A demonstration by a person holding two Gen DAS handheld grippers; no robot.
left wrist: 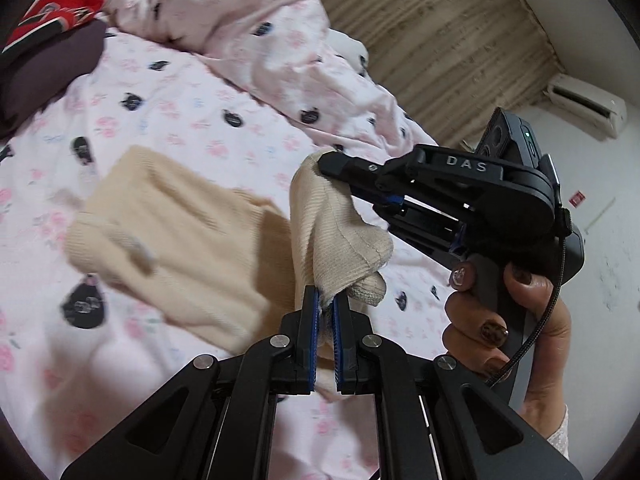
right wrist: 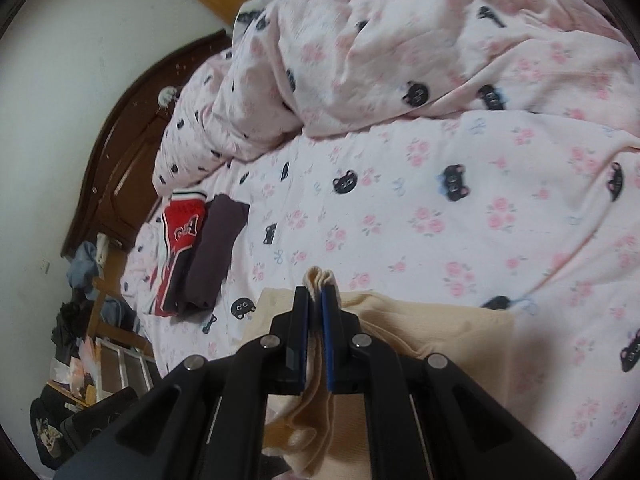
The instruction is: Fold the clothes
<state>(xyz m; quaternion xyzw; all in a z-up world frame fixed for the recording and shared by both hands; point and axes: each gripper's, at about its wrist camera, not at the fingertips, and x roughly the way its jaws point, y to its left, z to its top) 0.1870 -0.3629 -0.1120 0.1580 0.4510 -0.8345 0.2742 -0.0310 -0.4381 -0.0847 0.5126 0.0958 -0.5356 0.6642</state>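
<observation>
cream knit garment (left wrist: 176, 240) clamped by both left gripper (left wrist: 327, 300) and "das"-marked right gripper (left wrist: 326, 160), folded clothes (right wrist: 200, 256) beyond it on the floral bedsheet (right wrist: 440, 208).

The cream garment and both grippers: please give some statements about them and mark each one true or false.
1. The left gripper is shut on the cream garment. True.
2. The right gripper is open and holds nothing. False: it is shut on the same garment.
3. Folded clothes lie on the bed sheet. True.
4. The sheet is plain blue. False: it is pink with flowers and black cat faces.
</observation>
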